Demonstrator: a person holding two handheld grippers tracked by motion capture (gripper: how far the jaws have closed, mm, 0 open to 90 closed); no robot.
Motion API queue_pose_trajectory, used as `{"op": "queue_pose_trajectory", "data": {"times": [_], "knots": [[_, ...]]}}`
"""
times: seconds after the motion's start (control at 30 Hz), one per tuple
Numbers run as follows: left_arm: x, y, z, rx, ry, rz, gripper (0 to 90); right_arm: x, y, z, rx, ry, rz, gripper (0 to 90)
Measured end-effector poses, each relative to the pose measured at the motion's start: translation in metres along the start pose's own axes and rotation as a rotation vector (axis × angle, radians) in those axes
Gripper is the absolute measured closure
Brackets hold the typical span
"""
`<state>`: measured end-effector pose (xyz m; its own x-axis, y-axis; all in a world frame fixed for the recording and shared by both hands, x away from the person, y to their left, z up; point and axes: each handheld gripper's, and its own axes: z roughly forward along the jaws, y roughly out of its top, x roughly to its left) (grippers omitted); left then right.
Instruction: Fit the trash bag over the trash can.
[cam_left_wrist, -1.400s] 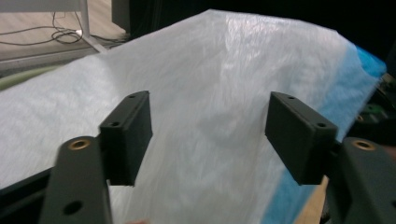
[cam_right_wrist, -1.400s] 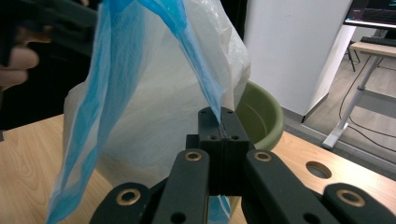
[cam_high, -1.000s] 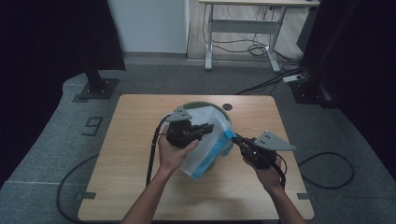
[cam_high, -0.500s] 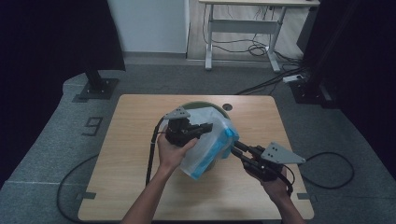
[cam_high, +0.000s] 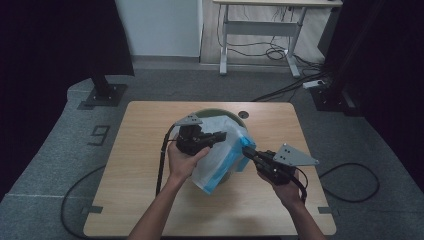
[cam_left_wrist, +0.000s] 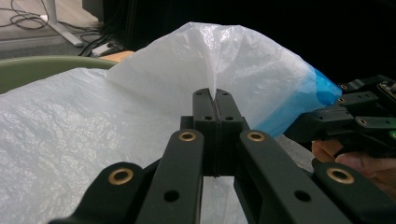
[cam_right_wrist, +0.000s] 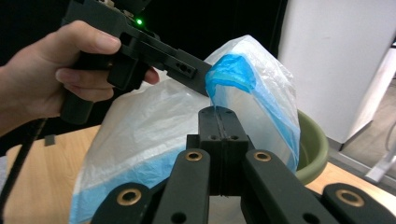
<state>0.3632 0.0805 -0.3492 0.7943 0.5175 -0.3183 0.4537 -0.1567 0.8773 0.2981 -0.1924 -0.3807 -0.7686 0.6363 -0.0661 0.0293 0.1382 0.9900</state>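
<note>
Dim, dark-edged high view; gripper views brighter, backgrounds softly blurred.

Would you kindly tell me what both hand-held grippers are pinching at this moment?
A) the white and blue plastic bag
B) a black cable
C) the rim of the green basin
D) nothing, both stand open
A: in its own view the left hand-held gripper has its jaws shut on a fold of the white and blue plastic bag, and the right hand-held gripper pinches the bag's blue edge above the green basin.
</note>
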Motion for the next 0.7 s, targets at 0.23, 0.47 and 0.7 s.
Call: {"op": "queue_pose_trajectory", "data": {"times": [0.23, 0.47, 0.7], "knots": [[0.007, -0.002, -0.005, -0.017, -0.013, -0.017, 89.7, -0.007, -0.006, 0.000, 0.014, -0.045, 0.040, 88.7], [0.017, -0.004, -0.014, -0.047, 0.003, -0.030, 89.7, -0.017, -0.019, -0.002, 0.034, -0.089, 0.093, 88.7], [0.028, -0.008, -0.022, -0.107, 0.018, -0.067, 89.8, -0.035, -0.028, -0.005, 0.069, -0.153, 0.109, 88.7]]}}
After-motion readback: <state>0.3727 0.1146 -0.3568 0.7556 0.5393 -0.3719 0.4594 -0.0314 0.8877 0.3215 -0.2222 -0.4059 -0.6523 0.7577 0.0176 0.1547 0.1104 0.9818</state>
